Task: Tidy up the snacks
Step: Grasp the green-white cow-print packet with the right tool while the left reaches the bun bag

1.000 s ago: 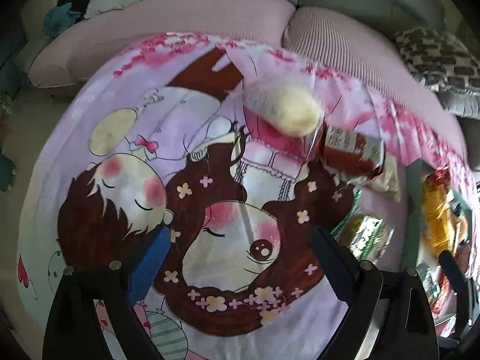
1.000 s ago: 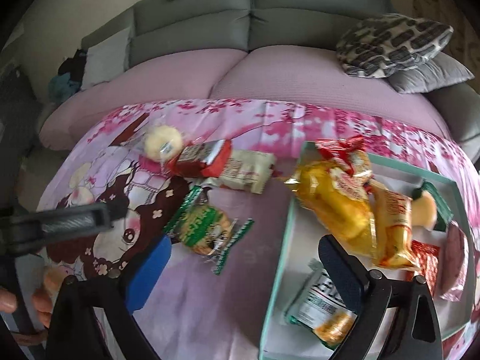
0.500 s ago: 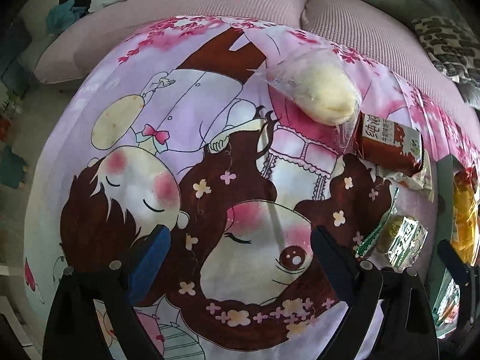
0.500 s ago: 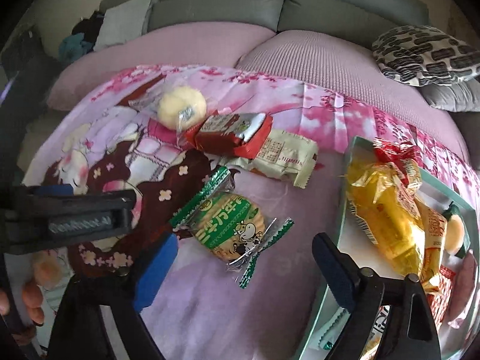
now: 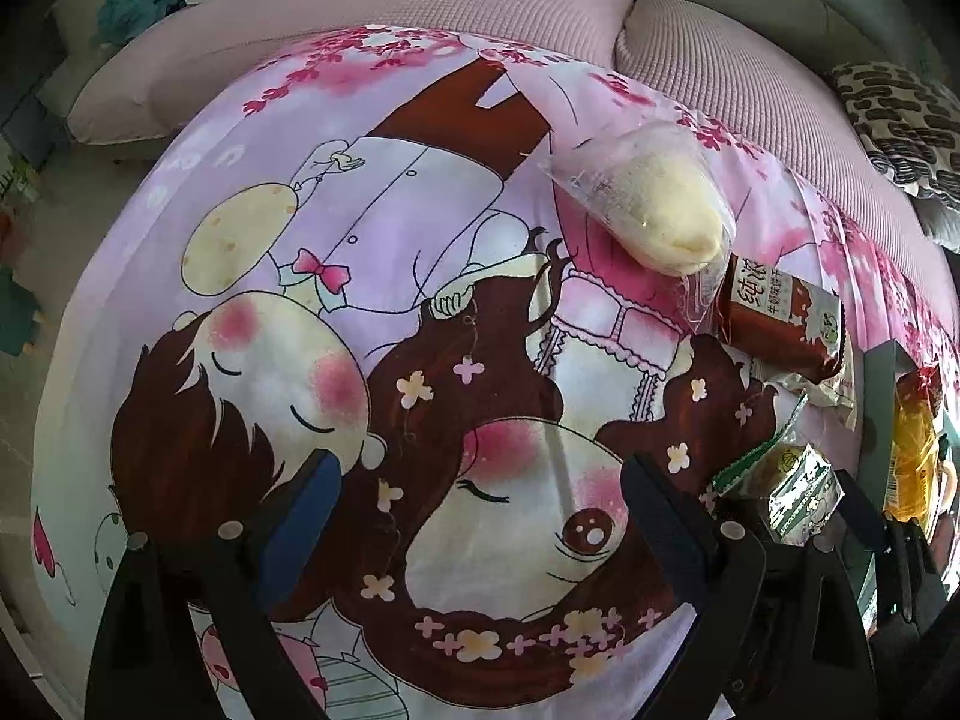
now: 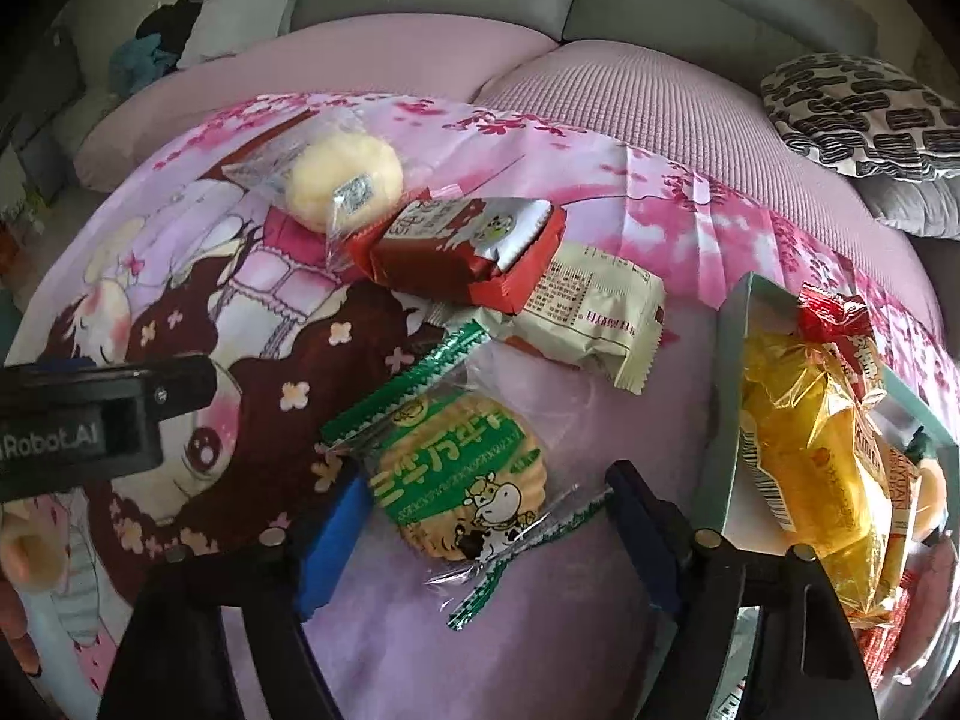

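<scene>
On top of the cartoon cloth (image 6: 198,312) that covered the desk, four snacks lay in a little bunch. Nearest was the green cracker pack (image 6: 459,471). It sat right between the two fingers of the right claw (image 6: 480,519), which was spread wide and held nothing. Behind it lay a cream packet (image 6: 591,312), and a red milk pack (image 6: 468,249) rested partly on top of that. At the back was a round yellow bun in a clear bag (image 6: 339,177), touching the red pack.

By the right edge of the desk stood a tray (image 6: 729,414). It already had snacks in it, with a big yellow bag (image 6: 816,468) on top.

The left claw (image 5: 474,516) was also spread wide with nothing in it. It hung over the cloth, and the bun in its bag (image 5: 663,210) was well ahead of it.

It looked like the green cracker pack was next to go into the tray. To do that well, the right claw should go down until its fingers sit on both sides of the round cracker, not on the thin crinkly ends. It should squeeze softly, because crackers break. Then it should lift high enough to clear the tray wall and set the pack in a free spot.
</scene>
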